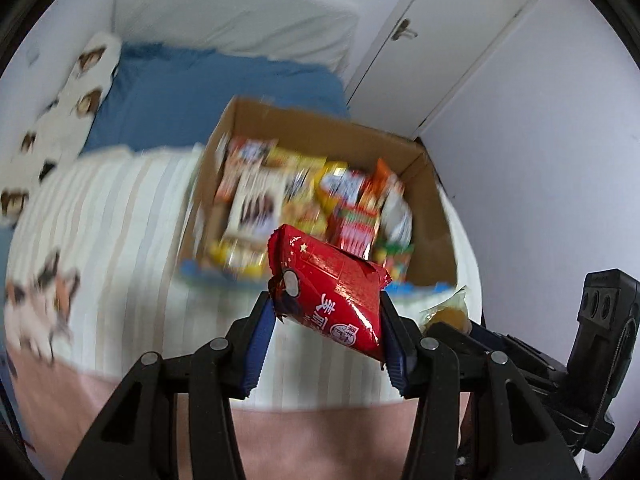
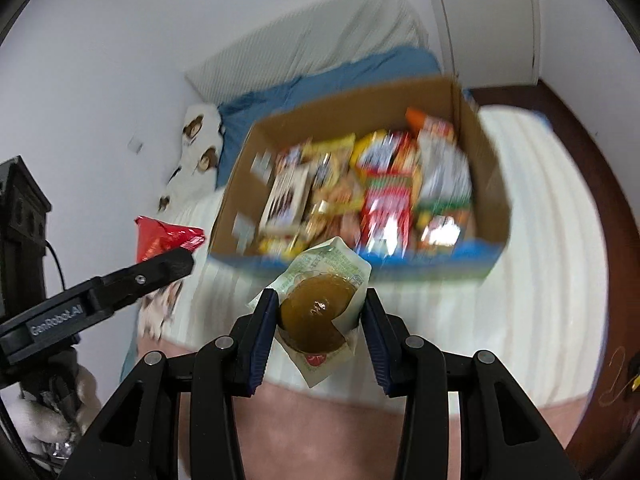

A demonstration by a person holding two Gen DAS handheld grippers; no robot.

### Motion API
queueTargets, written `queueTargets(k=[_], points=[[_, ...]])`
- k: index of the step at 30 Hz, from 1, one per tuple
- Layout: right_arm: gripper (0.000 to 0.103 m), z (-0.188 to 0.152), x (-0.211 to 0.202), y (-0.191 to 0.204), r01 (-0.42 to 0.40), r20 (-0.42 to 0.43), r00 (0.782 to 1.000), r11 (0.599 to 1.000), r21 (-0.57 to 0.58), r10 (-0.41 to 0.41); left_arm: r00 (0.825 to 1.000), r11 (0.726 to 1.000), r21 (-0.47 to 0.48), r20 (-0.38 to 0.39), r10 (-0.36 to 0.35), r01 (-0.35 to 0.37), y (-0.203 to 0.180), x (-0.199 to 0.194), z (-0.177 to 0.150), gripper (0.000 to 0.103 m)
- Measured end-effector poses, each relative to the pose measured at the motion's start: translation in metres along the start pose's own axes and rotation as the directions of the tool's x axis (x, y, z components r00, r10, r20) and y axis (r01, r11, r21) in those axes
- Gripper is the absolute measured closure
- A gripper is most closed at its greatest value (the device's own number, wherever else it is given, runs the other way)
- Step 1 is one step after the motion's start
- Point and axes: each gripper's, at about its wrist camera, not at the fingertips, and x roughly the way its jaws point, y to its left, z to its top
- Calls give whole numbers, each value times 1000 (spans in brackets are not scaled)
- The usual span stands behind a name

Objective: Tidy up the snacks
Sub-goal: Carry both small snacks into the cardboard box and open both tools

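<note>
My left gripper is shut on a red snack packet and holds it in the air, short of the cardboard box. The box is full of several colourful snack packs. My right gripper is shut on a clear-wrapped round brown cake, also held above the bed in front of the box. The red packet and left gripper's finger show at the left of the right wrist view. The wrapped cake shows at the right of the left wrist view.
The box rests on a bed with a striped cream cover and a blue blanket behind. A cat-print pillow lies at the left. A white door and wall stand at the right; dark wood floor lies beyond the bed.
</note>
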Motion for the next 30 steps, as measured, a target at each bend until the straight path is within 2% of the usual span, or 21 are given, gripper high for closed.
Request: queueTargets(k=[4, 7, 10, 13, 15, 17, 19, 20, 21, 23, 24, 30], points=[[58, 43, 14, -14, 45, 5, 999, 999, -1, -45, 1000, 999, 43, -3, 21, -21, -13, 22, 35, 56], [58, 67, 34, -28, 76, -28, 997, 997, 7, -76, 998, 998, 59, -49, 41, -38, -17, 48, 52, 56], [58, 83, 59, -42, 87, -91, 992, 996, 17, -85, 989, 996, 72, -135, 67, -58, -16, 86, 63, 56], [58, 87, 84, -50, 88, -162, 983, 996, 22, -83, 966, 996, 69, -245, 77, -62, -11, 122, 66, 56], [57, 84, 99, -54, 84, -204, 976, 996, 32, -76, 943, 997, 63, -324, 71, -53, -6, 147, 65, 54], [56, 83, 118, -61, 87, -290, 955, 995, 58, -66, 914, 996, 54, -397, 81, -64, -1, 166, 61, 54], [31, 84, 128, -66, 127, -334, 937, 990, 62, -99, 895, 996, 38, -436, 94, -86, 5, 177, 57, 52], [5, 85, 128, -65, 151, -334, 934, 987, 46, -128, 892, 994, 33, -440, 107, -103, 7, 179, 58, 48], [2, 86, 127, -65, 174, -326, 933, 984, 30, -155, 894, 993, 34, -434, 114, -110, 9, 179, 58, 44], [2, 89, 124, -65, 211, -316, 928, 977, 11, -197, 897, 989, 40, -418, 143, -139, 12, 177, 59, 15], [2, 91, 122, -65, 227, -314, 925, 974, 5, -214, 899, 988, 41, -411, 151, -147, 13, 176, 59, 10], [2, 98, 120, -65, 277, -312, 911, 961, -22, -269, 909, 981, 76, -369, 193, -177, 11, 166, 62, 7]])
